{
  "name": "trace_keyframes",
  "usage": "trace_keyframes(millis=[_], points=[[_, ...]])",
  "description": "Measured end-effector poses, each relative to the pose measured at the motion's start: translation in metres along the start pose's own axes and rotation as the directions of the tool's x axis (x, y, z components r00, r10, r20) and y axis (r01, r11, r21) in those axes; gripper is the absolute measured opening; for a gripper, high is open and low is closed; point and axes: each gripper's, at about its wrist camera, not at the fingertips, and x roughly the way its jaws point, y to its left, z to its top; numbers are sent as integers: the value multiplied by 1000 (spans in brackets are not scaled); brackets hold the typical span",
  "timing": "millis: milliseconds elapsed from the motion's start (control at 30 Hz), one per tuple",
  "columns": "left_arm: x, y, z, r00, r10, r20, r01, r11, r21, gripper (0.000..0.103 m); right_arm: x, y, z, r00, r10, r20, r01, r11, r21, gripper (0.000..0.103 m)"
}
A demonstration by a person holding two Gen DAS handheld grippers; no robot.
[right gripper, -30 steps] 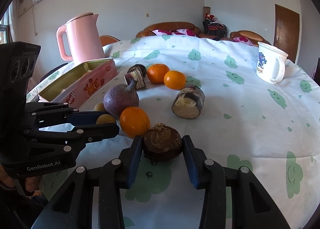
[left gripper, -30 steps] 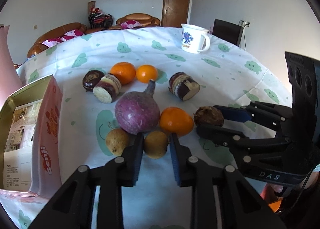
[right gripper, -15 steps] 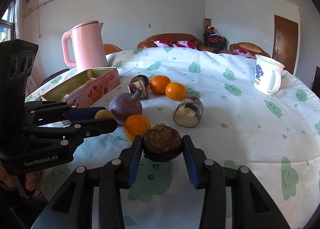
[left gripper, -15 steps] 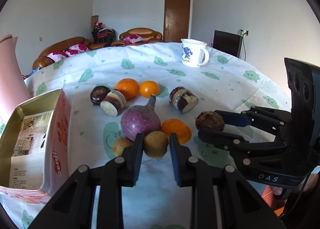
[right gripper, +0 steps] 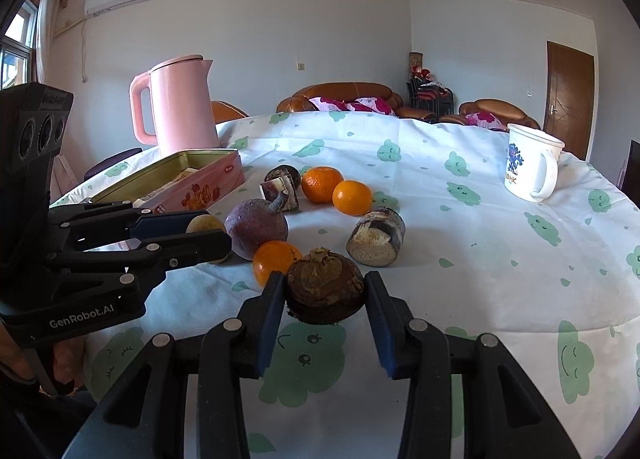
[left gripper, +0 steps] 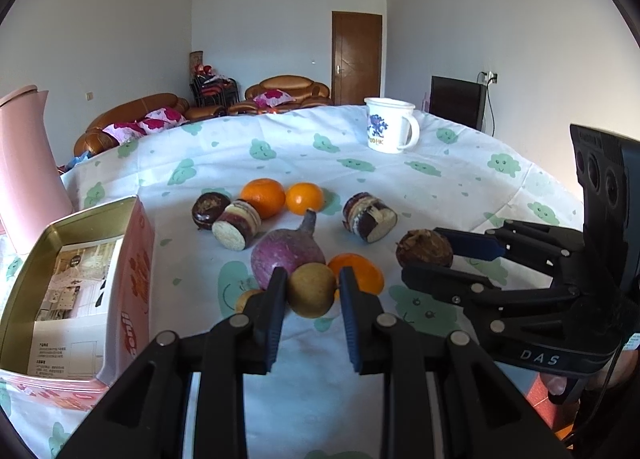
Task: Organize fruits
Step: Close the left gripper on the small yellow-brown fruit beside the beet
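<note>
both grippers loaded: left gripper (left gripper: 312, 291) clamps a longan (left gripper: 311, 295), right gripper (right gripper: 325, 297) a mangosteen (right gripper: 325, 291); next i'd carry them to the tin (left gripper: 24, 279).

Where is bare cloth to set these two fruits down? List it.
Free: the cloud-print tablecloth between the white printed mug and the cut purple-skinned chunk; also the near edge below both tongs. Crowded: around the round purple root and beside the open pink tin.

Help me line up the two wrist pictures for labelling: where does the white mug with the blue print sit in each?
Left wrist view: white mug at upper right of centre, on the far table edge, handle to the right.
Right wrist view: same mug at far right, mid height, handle to the right.
Shared landmark: the pair of oranges, nearer than the mug.
</note>
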Motion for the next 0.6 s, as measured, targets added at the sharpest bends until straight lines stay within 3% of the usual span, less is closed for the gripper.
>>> trace_keyframes(millis=[600], points=[[-11, 6, -1, 998, 8, 67, -6, 1000, -23, 27, -7, 0, -2, 998, 1, 55, 0, 1000, -13, 43]])
